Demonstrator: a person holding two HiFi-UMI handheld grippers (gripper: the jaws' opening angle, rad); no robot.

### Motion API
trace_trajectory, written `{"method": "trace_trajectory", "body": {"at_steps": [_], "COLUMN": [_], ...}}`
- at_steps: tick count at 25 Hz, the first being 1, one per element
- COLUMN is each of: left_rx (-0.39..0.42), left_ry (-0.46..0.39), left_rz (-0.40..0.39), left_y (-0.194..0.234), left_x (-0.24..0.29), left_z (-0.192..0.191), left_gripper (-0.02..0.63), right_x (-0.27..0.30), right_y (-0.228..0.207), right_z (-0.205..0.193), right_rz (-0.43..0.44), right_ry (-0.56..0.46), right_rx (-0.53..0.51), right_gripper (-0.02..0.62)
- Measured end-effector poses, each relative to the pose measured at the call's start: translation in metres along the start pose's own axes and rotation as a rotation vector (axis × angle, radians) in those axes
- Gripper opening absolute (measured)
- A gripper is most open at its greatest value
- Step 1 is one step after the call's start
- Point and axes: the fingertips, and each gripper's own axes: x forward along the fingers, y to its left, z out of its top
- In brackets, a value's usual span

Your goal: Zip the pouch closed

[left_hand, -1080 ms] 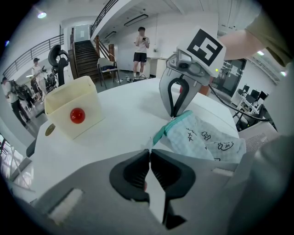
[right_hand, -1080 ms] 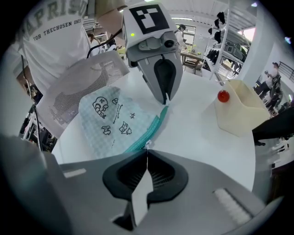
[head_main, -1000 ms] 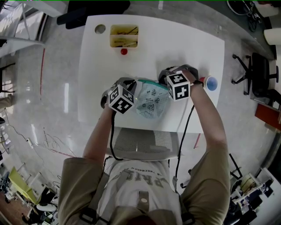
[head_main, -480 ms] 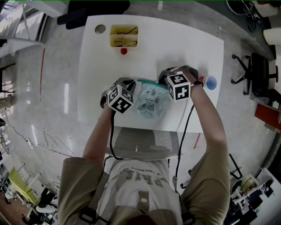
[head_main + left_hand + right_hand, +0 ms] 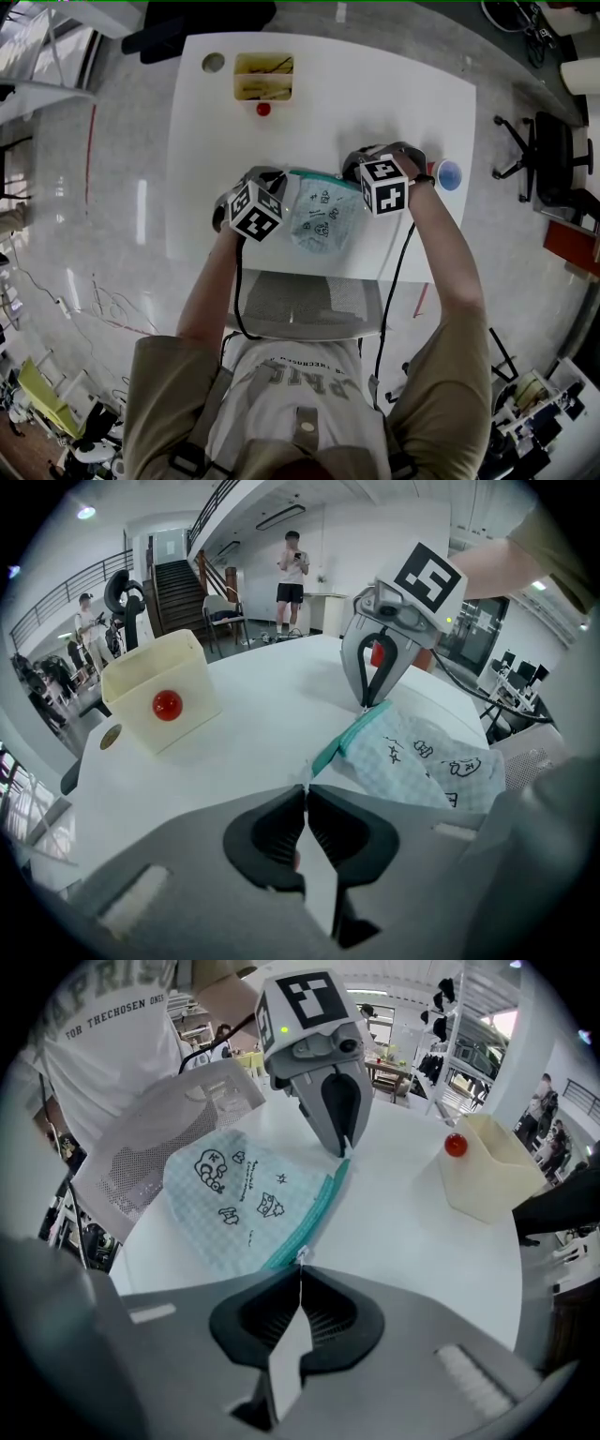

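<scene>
Stretching between left gripper (image 5: 307, 787) and right gripper (image 5: 300, 1265), pouch (image 5: 323, 217), ends pinched

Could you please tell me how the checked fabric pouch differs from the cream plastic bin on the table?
The pale mint checked fabric pouch lies flat; the cream plastic bin stands rigid with an open top. The pouch sits at the white table's near edge, its zip ends pinched by the left gripper and right gripper; the bin stands untouched at the far edge. Both rest on that table.
</scene>
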Motion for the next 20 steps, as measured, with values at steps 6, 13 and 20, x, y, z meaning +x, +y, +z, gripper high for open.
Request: {"method": "trace_trajectory", "body": {"at_steps": [6, 13, 20], "left_rx": [-0.008, -0.009, -0.015], "left_ry": [0.001, 0.016, 0.02], "left_rz": [0.006, 0.024, 0.03], "left_y": [0.001, 0.006, 0.009], "left_x": [-0.002, -0.003, -0.004], "left_z": [-0.001, -0.008, -0.013], "left_gripper": [0.022, 0.023, 0.023], "right_x": [-0.003, -0.003, -0.005], "right_y": [0.004, 0.01, 0.013], "right_z": [-0.005, -0.018, -0.023], "right_rz": [-0.001, 0.007, -0.008], "right_ry": [0.01, 0.047, 0.033], "right_rx": [0.006, 0.012, 0.052], "right_gripper": [0.005, 0.005, 0.005]}}
